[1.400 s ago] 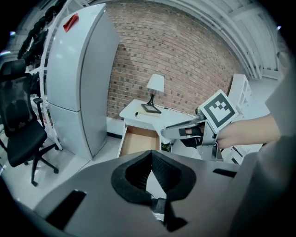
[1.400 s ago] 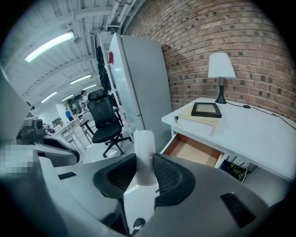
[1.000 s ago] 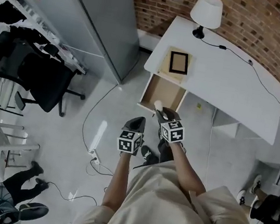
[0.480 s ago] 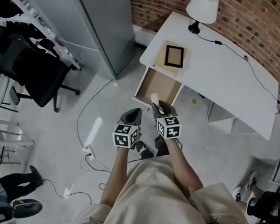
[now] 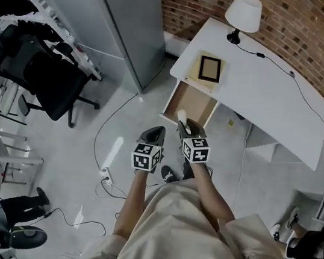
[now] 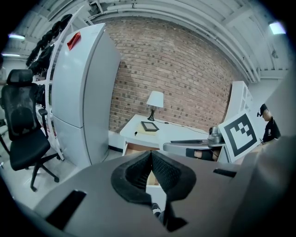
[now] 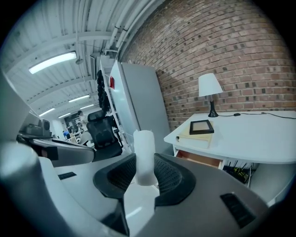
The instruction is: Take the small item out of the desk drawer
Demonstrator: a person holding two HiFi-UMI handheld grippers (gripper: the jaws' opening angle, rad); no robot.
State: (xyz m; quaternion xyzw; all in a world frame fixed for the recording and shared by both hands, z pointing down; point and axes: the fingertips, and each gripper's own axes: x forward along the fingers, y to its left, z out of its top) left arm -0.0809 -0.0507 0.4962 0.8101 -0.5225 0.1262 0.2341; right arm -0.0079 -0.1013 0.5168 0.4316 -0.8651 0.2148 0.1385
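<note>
Fingers (image 7: pixel 170 178) of my right gripper (image 7: pixel 145 175) are clamped on the small white cylindrical item (image 7: pixel 144 155). It stands upright between them, its rounded top poking well above their black ribbed faces. From the head view I hold it out of the open wooden drawer (image 5: pixel 191 104), just past that drawer's front edge and over the grey floor (image 5: pixel 121 119). My left gripper (image 6: pixel 151 162) sits beside the right one, its tips pressed together with nothing between them. The drawer hangs out from the left end of the white desk (image 5: pixel 265 93). On the desk top above it a black picture frame (image 5: pixel 209 69) lies flat on a pale book (image 5: pixel 192 71). A white table lamp (image 5: pixel 242 13) stands at the desk's back edge against the red brick wall (image 5: pixel 312 28). A tall grey cabinet (image 5: pixel 119 15) is left of the desk, and a black office chair (image 5: pixel 42 79) is farther left.
</note>
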